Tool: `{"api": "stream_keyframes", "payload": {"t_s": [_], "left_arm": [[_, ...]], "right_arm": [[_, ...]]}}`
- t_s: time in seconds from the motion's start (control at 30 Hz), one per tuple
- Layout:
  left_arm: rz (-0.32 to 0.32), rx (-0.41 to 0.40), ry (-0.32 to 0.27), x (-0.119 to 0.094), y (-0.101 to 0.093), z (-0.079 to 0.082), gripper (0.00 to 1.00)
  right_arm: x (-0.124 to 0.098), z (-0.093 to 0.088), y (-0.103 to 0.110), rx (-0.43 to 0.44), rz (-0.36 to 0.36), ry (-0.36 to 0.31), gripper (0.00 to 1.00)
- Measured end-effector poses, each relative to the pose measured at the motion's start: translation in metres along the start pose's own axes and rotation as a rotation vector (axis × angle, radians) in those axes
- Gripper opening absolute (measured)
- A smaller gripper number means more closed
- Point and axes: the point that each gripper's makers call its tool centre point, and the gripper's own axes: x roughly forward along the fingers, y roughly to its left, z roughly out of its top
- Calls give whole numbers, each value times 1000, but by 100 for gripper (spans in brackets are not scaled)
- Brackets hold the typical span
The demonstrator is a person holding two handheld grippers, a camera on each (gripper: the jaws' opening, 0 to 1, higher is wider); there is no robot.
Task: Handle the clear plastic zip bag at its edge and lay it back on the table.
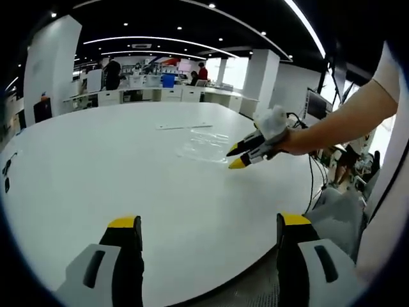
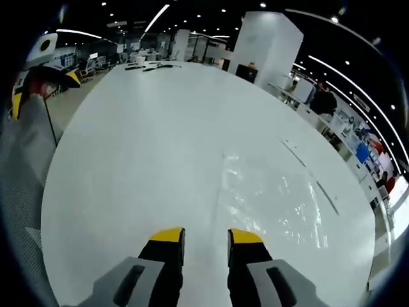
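Bag (image 2: 268,198) lies flat on table (image 2: 128,160); ur right claw (image 2: 206,238) is slightly open & empty, so slide low onto near edge

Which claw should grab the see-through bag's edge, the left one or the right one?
Probably the right claw. It hangs just beside the clear zip bag, jaws a little apart and aimed at its near edge. The left claw sits open, back near the table's rim, farther from the bag.

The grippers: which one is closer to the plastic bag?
The right gripper, held out beside the clear zip bag. The left gripper hangs back at the table's near edge.
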Motion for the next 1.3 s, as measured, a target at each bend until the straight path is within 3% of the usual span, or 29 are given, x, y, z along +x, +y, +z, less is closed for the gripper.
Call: {"api": "stream_keyframes", "payload": {"t_s": [0.43, 1.3], "left_arm": [[0, -2, 2, 4, 1, 3, 85], [3, -8, 1, 6, 2, 6, 85]], "right_arm": [[9, -12, -3, 3, 8, 54, 13], [17, -14, -7, 57, 34, 65, 2]]}}
